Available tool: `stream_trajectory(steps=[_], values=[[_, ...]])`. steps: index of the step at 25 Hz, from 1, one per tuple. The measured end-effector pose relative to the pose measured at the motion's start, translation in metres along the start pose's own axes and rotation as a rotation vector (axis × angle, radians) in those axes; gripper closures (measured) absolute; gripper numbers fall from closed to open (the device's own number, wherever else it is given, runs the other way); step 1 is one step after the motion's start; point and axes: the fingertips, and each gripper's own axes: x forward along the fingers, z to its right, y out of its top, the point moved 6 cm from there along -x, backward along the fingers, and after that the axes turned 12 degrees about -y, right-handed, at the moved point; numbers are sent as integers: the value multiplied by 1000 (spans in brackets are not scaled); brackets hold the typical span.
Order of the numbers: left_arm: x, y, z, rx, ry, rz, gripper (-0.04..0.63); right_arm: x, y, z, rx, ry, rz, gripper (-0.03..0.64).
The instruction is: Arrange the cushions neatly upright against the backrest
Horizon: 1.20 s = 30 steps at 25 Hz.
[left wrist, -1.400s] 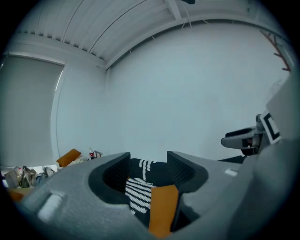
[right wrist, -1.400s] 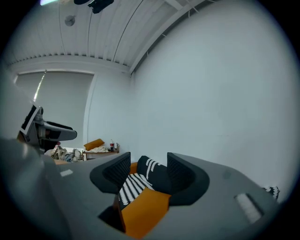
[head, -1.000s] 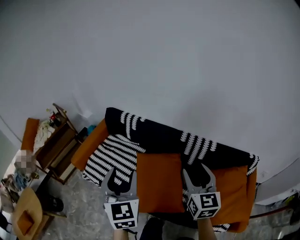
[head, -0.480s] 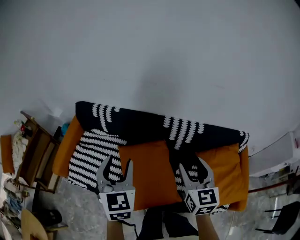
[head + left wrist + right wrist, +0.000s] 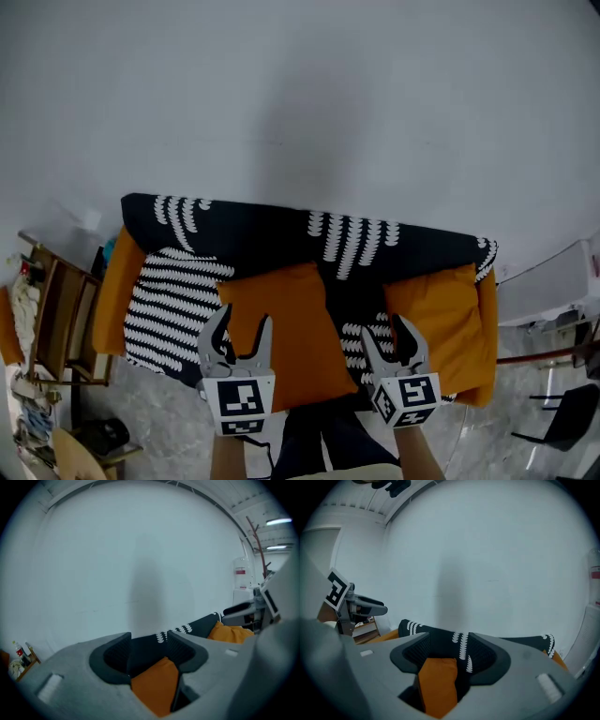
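Both my grippers have come down and forward over the last second, and the sofa (image 5: 111,292), which sat off to one side before, now lies square in front of me. My left gripper (image 5: 243,336) has its jaws wide apart and carries nothing. My right gripper (image 5: 391,345) is also spread and empty. Neither has changed its width on the way in. I take this as the approach finished and the first grasp about to begin.

Just past my left gripper is the middle orange cushion (image 5: 281,323). In the left gripper view it lines up between the jaws but is not touched yet. To its left a striped cushion (image 5: 173,302) sprawls over the seat. To its right a small striped patch (image 5: 360,339), likely another cushion, sits low in front of my right gripper. Further right is the right orange cushion (image 5: 436,314), slumped against the far arm. None of them looks properly upright to me.

Behind them the black throw (image 5: 262,230) covers the back of the sofa, against the bare wall (image 5: 309,94).

Far left stands a wooden rack (image 5: 56,323). It holds small things I cannot make out, perhaps a bottle (image 5: 18,649).
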Motion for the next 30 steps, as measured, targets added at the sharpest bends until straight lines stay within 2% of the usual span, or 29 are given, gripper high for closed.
stream_trajectory(steps=[6,10,15,22,30], values=[[59,-5,2,72,-84,-68,347,29,-35,19,27,8,-89,365],[100,-16,6,149,-149,-147,347,41,-60,34,66,3,-145,365],[141,-35,5,212,-248,-232,347,44,-91,44,133,-22,-188,363],[198,-68,-13,302,-385,-341,347,49,-154,40,298,-146,-299,350],[277,-115,-14,449,-588,-451,347,38,-232,15,517,-353,-420,342]])
